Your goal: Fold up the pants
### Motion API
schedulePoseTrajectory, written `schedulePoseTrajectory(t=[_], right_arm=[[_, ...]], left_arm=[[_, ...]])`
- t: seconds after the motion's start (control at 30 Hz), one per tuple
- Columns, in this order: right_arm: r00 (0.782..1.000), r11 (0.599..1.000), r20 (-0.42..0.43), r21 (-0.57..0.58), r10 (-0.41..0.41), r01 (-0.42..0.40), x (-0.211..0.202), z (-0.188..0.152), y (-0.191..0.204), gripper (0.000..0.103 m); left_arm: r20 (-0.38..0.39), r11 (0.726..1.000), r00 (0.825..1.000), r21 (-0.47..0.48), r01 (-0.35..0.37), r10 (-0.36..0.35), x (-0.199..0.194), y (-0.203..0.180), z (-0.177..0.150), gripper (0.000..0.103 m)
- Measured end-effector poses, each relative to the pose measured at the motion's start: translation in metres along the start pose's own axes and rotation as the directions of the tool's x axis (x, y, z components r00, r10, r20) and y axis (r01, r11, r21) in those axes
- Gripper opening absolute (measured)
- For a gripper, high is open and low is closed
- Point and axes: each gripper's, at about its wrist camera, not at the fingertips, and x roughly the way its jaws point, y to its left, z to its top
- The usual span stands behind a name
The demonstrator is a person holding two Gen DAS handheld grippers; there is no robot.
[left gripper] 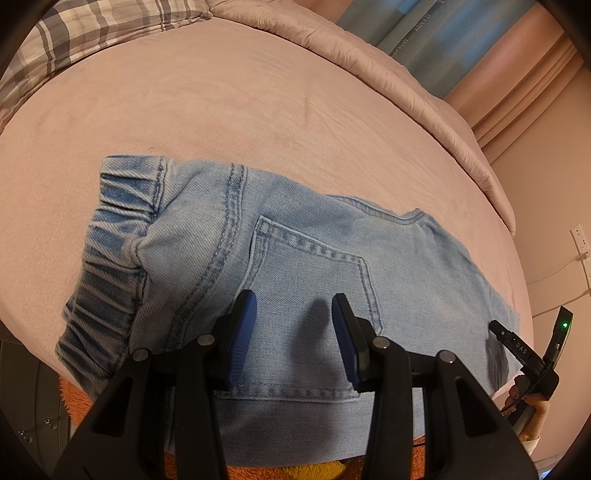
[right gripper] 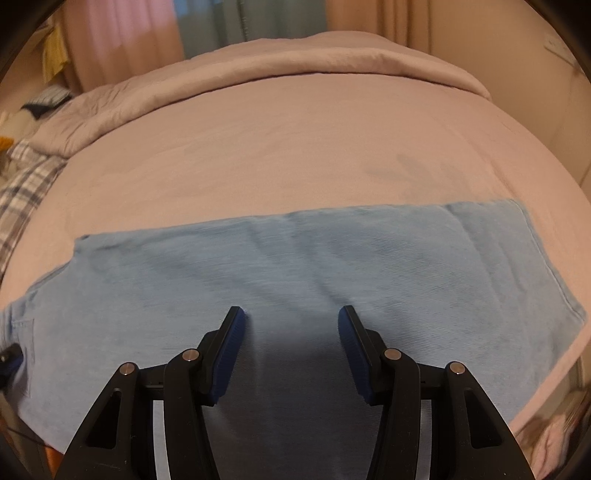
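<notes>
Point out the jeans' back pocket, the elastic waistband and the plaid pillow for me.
back pocket [left gripper: 314, 280]: left wrist view, pocket's middle.
elastic waistband [left gripper: 110, 236]: left wrist view, gathered band.
plaid pillow [left gripper: 92, 33]: left wrist view, its top face.

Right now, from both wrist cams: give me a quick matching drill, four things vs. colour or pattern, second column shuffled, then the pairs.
Column one:
1. pants
2. bedsheet
3. pillow
4. left gripper finger pads

Column two:
A. grey and white plaid
B. dark blue, ribbed
C. light blue denim
D. plain pale pink

Pairs: 1-C, 2-D, 3-A, 4-B
</notes>
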Motion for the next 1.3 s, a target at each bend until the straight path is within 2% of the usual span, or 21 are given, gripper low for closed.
schedulePoseTrajectory(t=[0.13,1.3], right_arm=[[0.996,0.996,0.005,0.017,-0.091,0.091,0.000,-0.001,-0.011,0.052],[0.995,0.995,0.011,0.029,-0.099,0.099,0.002,0.000,-0.018,0.052]], left_arm=[[0.000,1.000,1.000,0.003,-0.002,0.002,0.000,0.000,0.000,0.043],[0.005,1.000,1.000,0.005,-0.013,0.013,0.004,-0.009,-0.001,0.047]])
